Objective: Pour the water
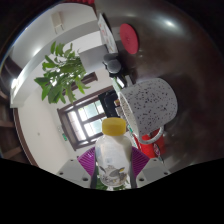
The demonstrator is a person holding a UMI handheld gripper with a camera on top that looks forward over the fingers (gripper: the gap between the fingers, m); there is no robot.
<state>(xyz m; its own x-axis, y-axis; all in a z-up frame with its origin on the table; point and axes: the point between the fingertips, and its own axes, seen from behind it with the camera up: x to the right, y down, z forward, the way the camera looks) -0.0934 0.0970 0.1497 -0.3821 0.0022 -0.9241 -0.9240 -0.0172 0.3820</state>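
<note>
My gripper (112, 168) is shut on a clear plastic bottle (112, 155) with a yellow cap (115, 126). The purple pads (86, 160) press on both sides of the bottle's body. The bottle stands upright between the fingers. Just beyond it, to the right, is a speckled grey-and-white cup (147, 100), tilted in the view, with its open mouth facing left. A small red object (149, 146) sits below the cup, next to the bottle.
A green leafy plant (60, 72) stands at the left. A window with a dark frame (88, 112) is behind the bottle. A red stool (131, 38) and dark items (113, 66) lie farther off on a dark floor.
</note>
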